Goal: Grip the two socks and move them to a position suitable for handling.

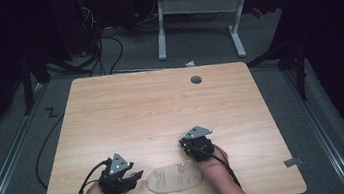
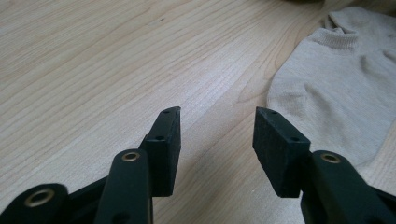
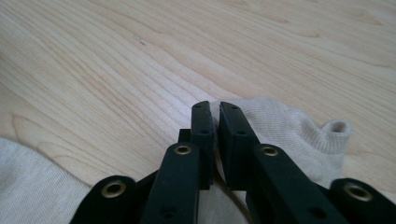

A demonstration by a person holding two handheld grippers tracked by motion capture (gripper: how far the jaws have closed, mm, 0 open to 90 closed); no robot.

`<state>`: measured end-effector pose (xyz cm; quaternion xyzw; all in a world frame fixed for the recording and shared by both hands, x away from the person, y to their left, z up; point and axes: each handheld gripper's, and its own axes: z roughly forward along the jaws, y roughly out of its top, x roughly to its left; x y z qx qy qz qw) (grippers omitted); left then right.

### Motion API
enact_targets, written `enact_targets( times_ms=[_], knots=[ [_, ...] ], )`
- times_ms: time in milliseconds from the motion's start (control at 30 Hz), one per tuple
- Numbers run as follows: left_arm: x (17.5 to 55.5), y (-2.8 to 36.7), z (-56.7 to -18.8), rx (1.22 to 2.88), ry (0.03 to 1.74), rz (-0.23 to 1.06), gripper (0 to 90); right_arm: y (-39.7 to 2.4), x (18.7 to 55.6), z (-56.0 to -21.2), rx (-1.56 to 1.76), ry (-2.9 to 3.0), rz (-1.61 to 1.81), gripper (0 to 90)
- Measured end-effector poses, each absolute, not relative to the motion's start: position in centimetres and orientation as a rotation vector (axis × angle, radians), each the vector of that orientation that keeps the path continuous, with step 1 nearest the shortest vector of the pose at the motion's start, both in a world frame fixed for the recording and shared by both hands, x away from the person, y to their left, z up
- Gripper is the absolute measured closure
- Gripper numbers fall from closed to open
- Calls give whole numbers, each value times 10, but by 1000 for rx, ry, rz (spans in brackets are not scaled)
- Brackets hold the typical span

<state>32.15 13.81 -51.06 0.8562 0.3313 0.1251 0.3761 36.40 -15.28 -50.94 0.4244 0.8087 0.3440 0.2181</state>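
Sock [image 1: 174,177], beige, lay flat at the worktop's [image 1: 161,108] near edge, long axis across it, between both hands. Left hand-held gripper [image 2: 217,122]: jaws spread, empty, sock just to its right. Right hand-held gripper [image 3: 215,112]: jaws nearly together, pinching sock fabric near the cuff, as the right gripper view showed.

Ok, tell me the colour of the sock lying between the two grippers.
The sock is plain beige with a ribbed cuff and no pattern; it shows best in the left gripper view.

Wood table [image 1: 161,108], grommet [image 1: 196,79], prob. desk legs [image 1: 237,38].
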Motion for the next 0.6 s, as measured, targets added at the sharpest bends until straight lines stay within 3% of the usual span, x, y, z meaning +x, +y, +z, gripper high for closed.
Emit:
enact_targets(
  times_ms=[600],
  knots=[
    [321,136,-510,2191,836,318,520,-181,356,-488,1231,2129,1142,856]
  ],
)
